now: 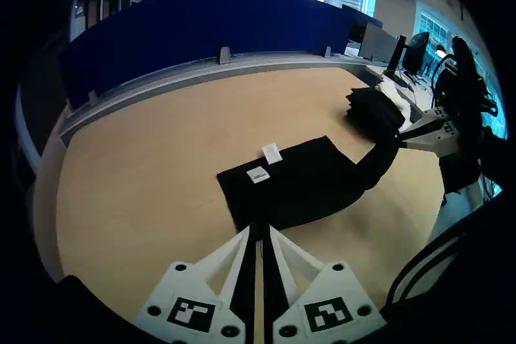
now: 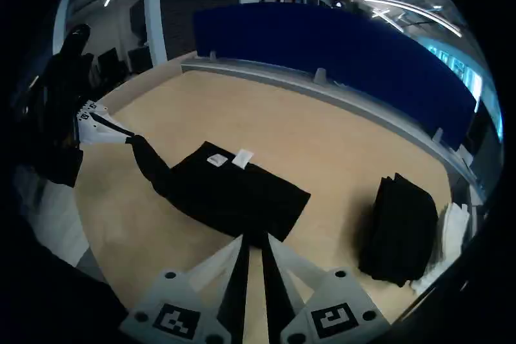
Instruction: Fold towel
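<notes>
A black towel [image 1: 303, 182] with two white tags [image 1: 271, 152] lies partly folded on the wooden table [image 1: 148, 170]. In the left gripper view, my left gripper [image 1: 260, 231] is shut on the towel's near edge. Farther right, the right gripper [image 1: 413, 137] holds a corner of the towel lifted off the table. In the right gripper view, my right gripper [image 2: 253, 239] is shut on the near corner of the towel [image 2: 232, 195]. At the left, the left gripper [image 2: 109, 128] pinches a raised corner.
A stack of folded black towels [image 1: 374, 111] [image 2: 400, 231] sits on the table's far side, with white cloths [image 2: 455, 224] next to it. A blue partition [image 1: 206, 28] runs along the table's back edge. Monitors [image 1: 380, 44] and chairs stand beyond.
</notes>
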Motion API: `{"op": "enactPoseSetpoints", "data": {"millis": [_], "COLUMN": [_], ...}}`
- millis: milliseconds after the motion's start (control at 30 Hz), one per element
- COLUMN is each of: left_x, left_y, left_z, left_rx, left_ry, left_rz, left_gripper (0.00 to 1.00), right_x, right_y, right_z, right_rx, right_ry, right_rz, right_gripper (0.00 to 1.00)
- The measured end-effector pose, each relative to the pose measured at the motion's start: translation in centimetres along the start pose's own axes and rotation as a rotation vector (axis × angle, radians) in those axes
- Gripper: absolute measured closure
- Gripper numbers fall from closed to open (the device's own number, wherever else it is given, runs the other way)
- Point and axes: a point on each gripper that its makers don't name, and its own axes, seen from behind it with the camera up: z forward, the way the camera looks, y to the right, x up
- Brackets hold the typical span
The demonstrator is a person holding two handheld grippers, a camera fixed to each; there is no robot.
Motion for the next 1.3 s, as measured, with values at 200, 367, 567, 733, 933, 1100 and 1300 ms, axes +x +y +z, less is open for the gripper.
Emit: {"op": "enactPoseSetpoints", "data": {"millis": [200,367,567,733,933,1100,1300], "left_x": [1.0,1.4,1.6,1.6,0.7,-0.5,-0.8], "left_y": [-1.0,-1.9,-2.7,-3.5,-4.1,-4.4,-4.7], "left_z": [2.1,4.1,6.5,8.4,10.5,12.0,13.1], "left_rx": [0.007,0.012,0.012,0.018,0.021,0.027,0.032], "left_ry": [-0.001,-0.006,-0.016,-0.024,-0.047,-0.065,-0.069], "left_rz": [-0.002,-0.008,-0.013,-0.015,-0.017,-0.017,-0.025], "left_gripper": [0.94,0.94,0.94,0.94,0.94,0.94,0.94], "right_x": [0.6,0.9,0.3,-0.4,-1.1,-2.0,-2.4], "right_y": [1.8,3.1,4.3,5.1,5.7,5.9,6.1], "right_z": [2.2,4.0,6.2,7.9,9.6,10.8,11.4], "right_rx": [-0.009,-0.013,-0.021,-0.026,-0.026,-0.027,-0.031], "right_ry": [-0.008,-0.018,-0.047,-0.073,-0.093,-0.116,-0.129], "right_rz": [0.020,0.042,0.058,0.071,0.106,0.131,0.141], "right_gripper": [0.87,0.87,0.87,0.87,0.87,0.87,0.87]}}
